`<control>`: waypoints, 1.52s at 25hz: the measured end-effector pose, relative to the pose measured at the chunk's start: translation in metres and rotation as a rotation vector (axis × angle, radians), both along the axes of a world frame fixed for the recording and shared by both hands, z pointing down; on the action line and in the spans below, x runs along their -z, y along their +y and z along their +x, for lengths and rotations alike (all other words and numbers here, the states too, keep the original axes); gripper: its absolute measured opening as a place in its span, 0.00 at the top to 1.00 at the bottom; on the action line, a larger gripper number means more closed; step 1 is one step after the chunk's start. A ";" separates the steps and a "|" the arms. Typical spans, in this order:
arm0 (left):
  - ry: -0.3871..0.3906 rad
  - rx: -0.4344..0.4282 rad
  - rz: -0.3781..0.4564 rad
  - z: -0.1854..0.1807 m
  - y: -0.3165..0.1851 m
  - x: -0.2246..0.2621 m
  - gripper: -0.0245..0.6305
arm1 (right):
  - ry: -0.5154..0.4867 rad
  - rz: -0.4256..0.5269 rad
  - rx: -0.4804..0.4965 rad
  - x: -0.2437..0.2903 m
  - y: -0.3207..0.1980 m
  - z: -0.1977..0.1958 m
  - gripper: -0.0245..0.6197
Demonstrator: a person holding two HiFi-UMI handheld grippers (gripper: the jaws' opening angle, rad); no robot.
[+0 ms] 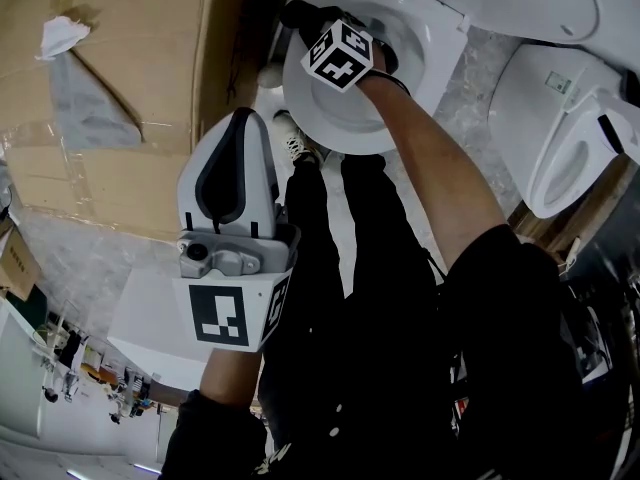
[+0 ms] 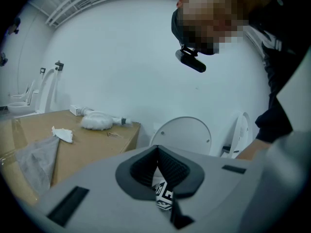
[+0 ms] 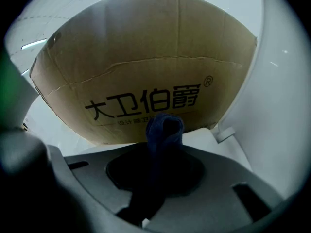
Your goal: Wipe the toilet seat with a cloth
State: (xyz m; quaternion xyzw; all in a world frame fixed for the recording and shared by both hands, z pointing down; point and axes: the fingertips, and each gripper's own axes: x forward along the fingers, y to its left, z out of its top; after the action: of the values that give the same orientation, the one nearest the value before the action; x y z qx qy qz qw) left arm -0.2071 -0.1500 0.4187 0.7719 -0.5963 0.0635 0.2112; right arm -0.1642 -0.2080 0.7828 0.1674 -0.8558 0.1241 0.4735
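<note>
- Dark blue cloth, bunched in a soft folded roll, pinched tight in right gripper.
- Up by round white toilet seat.
- Left gripper jaws pressed together.

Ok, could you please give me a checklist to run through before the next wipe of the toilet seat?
1. Cloth clamped in the right hand-held gripper: ok, jaws shut on it, folded end poking out.
2. Cloth touching the toilet seat: cannot tell; the gripper is over the bowl, contact is hidden.
3. Left hand-held gripper out of the way: ok, shut, empty, held away from the toilet.
4. Clearance from the cardboard box: cannot tell; it stands close beside the toilet and the right gripper faces it.
</note>
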 end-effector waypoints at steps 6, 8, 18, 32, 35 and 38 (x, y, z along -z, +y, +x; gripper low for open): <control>-0.001 0.008 -0.002 -0.003 -0.003 -0.001 0.95 | -0.017 0.003 -0.074 0.002 -0.019 0.010 0.84; -0.003 0.010 -0.003 -0.004 -0.004 0.000 0.95 | -0.028 -0.001 -0.109 0.004 -0.025 0.013 0.84; -0.004 0.000 -0.004 0.004 -0.011 -0.001 0.95 | -0.109 -0.011 -0.336 0.013 -0.058 0.047 0.84; -0.011 -0.032 -0.002 0.023 -0.017 0.001 0.95 | -0.127 0.011 -0.559 0.017 -0.076 0.101 0.84; -0.010 -0.040 0.000 0.028 -0.018 0.001 0.95 | -0.137 0.004 -0.595 0.018 -0.077 0.110 0.84; -0.008 -0.048 0.004 0.034 -0.020 0.003 0.95 | -0.141 0.002 -0.614 0.019 -0.077 0.120 0.84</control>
State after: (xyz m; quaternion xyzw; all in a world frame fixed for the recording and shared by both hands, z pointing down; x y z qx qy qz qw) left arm -0.1734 -0.1698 0.4159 0.7860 -0.5786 0.0703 0.2060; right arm -0.0441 -0.2849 0.7638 0.4093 -0.7960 0.2718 0.3535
